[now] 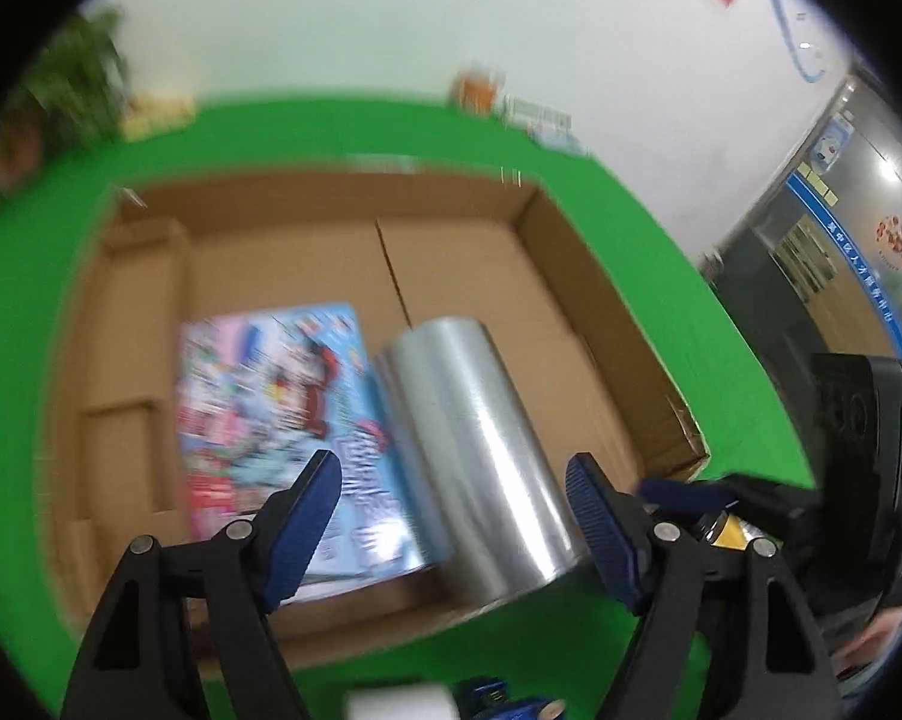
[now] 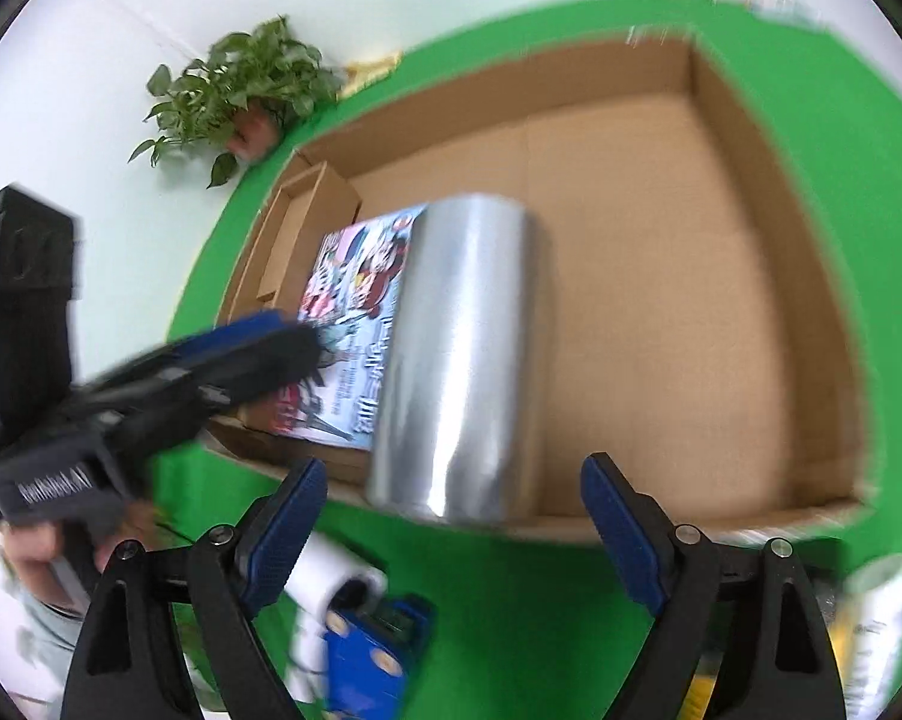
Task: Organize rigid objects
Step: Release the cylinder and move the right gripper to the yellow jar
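A shiny silver roll [image 1: 481, 450] lies lengthwise in the open cardboard box [image 1: 601, 312], its near end at the box's front wall. Beside it on the left lies a colourful printed book [image 1: 270, 408]. My left gripper [image 1: 451, 468] hovers open over the roll's near end, its blue pads clear of the roll. In the right wrist view the same roll [image 2: 469, 360] and book [image 2: 354, 312] lie in the box [image 2: 721, 300]. My right gripper [image 2: 454, 465] stands open above the roll's near end with nothing gripped. The left gripper [image 2: 258, 336] reaches in from the left over the book.
Green table top [image 2: 541, 600] surrounds the box. A small cardboard insert [image 2: 306, 210] sits at the box's left side. In front of the box lie a white roll [image 2: 330, 588], a blue object [image 2: 378, 648] and a pale can [image 2: 877, 630]. A potted plant [image 2: 240, 90] stands behind.
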